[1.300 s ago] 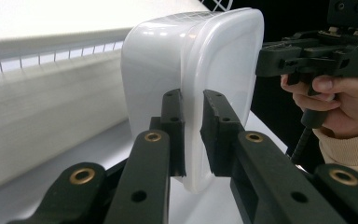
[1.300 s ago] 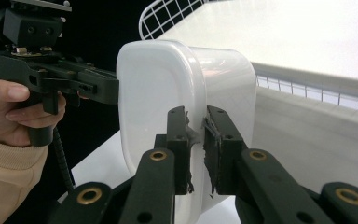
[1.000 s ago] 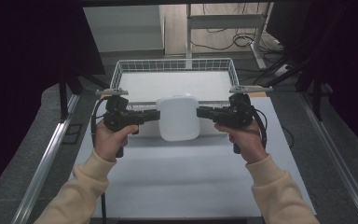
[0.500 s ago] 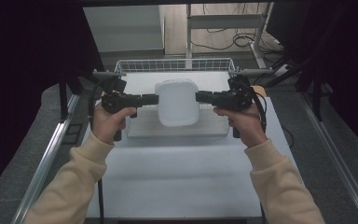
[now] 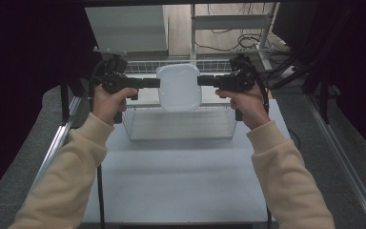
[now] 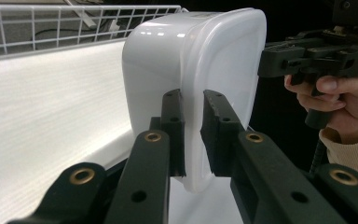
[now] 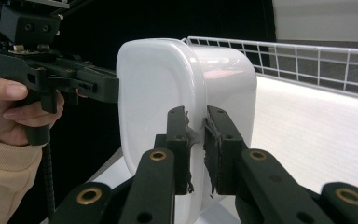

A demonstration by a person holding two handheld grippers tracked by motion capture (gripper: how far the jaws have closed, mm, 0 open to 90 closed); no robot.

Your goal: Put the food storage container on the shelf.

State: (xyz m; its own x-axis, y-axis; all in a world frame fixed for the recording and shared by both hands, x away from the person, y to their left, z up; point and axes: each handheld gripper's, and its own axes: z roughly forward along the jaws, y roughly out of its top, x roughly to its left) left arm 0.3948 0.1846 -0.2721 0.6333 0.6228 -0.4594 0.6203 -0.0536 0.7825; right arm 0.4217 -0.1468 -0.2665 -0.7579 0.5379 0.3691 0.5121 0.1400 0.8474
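Both hand-held grippers, left point(image 5: 156, 83) and right point(image 5: 201, 81), were clamped on opposite rims of the white container point(image 5: 178, 87), holding it in the air above the wire basket point(image 5: 181, 125). The lift looked done; lowering the container into the basket and releasing it apparently remained.

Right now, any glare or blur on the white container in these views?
High view: dim, dark surroundings; white container reads flat, slightly soft. Left gripper view: sharp highlights on the container's top corner, left gripper close and in focus. Right gripper view: a soft sheen, right gripper crisp.
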